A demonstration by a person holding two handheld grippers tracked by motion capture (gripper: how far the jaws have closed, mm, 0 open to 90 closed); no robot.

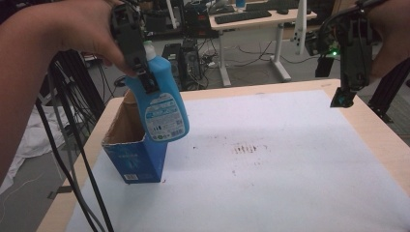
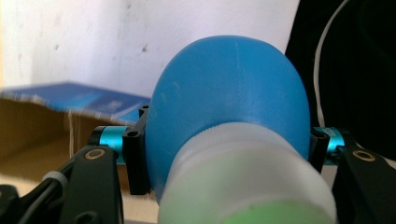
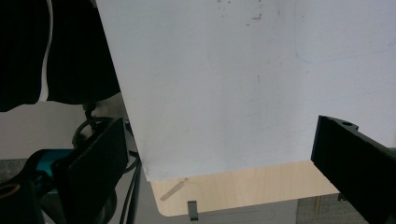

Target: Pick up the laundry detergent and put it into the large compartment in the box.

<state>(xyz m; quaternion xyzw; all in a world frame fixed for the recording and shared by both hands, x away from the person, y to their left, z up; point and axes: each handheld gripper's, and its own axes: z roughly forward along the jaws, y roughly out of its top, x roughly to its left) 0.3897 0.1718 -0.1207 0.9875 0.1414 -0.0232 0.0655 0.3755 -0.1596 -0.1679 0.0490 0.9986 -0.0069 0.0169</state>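
Note:
A blue plastic bottle (image 1: pixel 162 106) with a white label and a pale cap hangs tilted in the air, its base over the near right corner of an open blue cardboard box (image 1: pixel 130 162). My left gripper (image 1: pixel 142 72) is shut on the bottle's upper body. In the left gripper view the blue bottle (image 2: pixel 229 102) swells between the two black jaws, its white cap (image 2: pixel 247 186) nearest the camera, the box's rim (image 2: pixel 70 98) beyond. My right gripper (image 1: pixel 344 99) hangs open above the table's far right corner, holding nothing. Its wide-apart fingers (image 3: pixel 100 156) frame the sheet's corner.
A white sheet (image 1: pixel 270 159) with dark smudges covers the wooden table (image 1: pixel 382 140). Cables (image 1: pixel 72 159) trail down at the left edge. Desks, computers and black frames stand beyond the table.

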